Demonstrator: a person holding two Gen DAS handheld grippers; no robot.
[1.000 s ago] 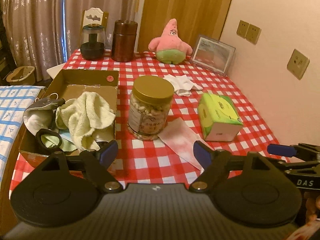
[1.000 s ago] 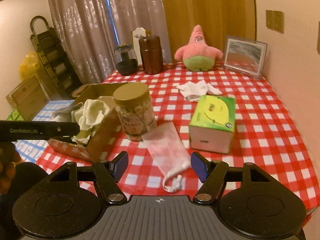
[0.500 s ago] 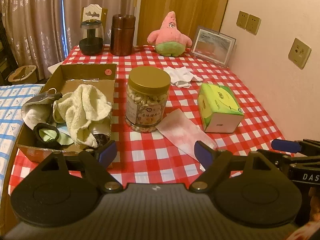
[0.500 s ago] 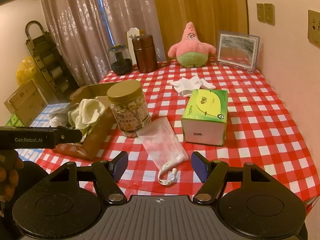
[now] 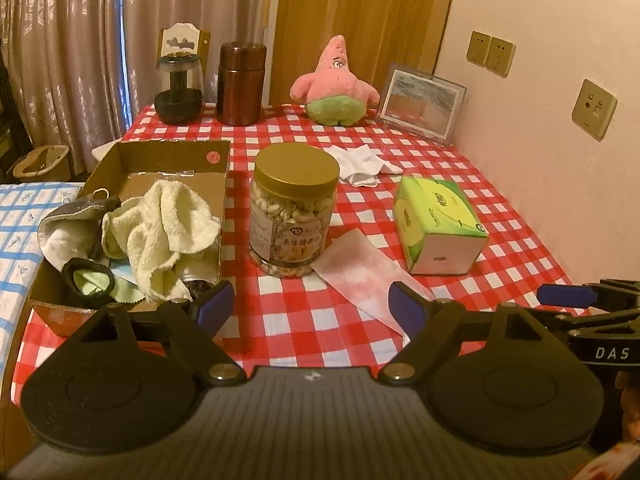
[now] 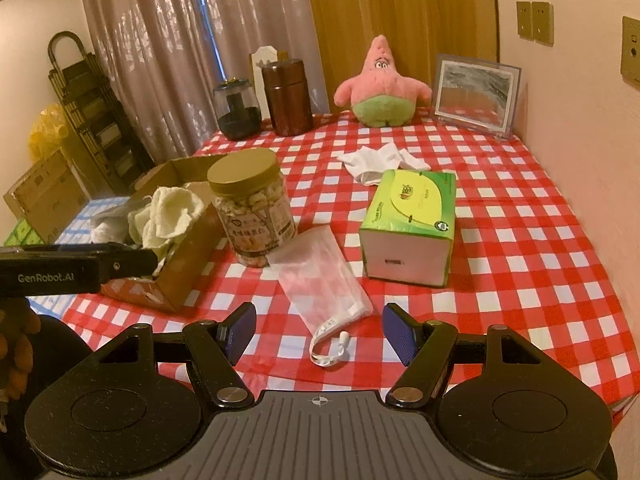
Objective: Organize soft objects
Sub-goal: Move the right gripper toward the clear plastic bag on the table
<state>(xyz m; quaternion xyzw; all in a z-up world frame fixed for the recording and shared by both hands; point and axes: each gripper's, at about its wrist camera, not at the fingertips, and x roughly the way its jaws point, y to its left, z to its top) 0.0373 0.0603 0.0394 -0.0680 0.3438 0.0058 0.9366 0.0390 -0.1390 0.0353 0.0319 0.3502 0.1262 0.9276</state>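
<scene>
Two grippers hang empty above the near edge of the red-and-white checked tablecloth (image 6: 520,216), the left gripper (image 5: 311,305) and the right gripper (image 6: 319,333) both with jaws spread wide and nothing between the pads.

Take the clear plastic nut jar with the gold lid (image 6: 251,208) as the marker. Just left of it sits the shallow brown cardboard box (image 5: 176,156), already holding a crumpled pale-yellow towel (image 5: 160,224) and other cloth bits. Against the jar's right foot, stretching toward the near edge, lies a flat pink-white face mask with a white ear loop (image 6: 322,276). Behind and to the right of the jar is a crumpled white cloth (image 6: 380,162); far behind it a pink star-shaped plush toy (image 6: 382,86) sits at the table's back. The green tissue box (image 6: 412,224) stands right of the jar.

The mask looks like the next piece, as it lies right ahead of the right gripper. It is thin and flat, so I would come down on the loop end or pinch an edge, lift clear of the jar, then carry it left into the box.
</scene>
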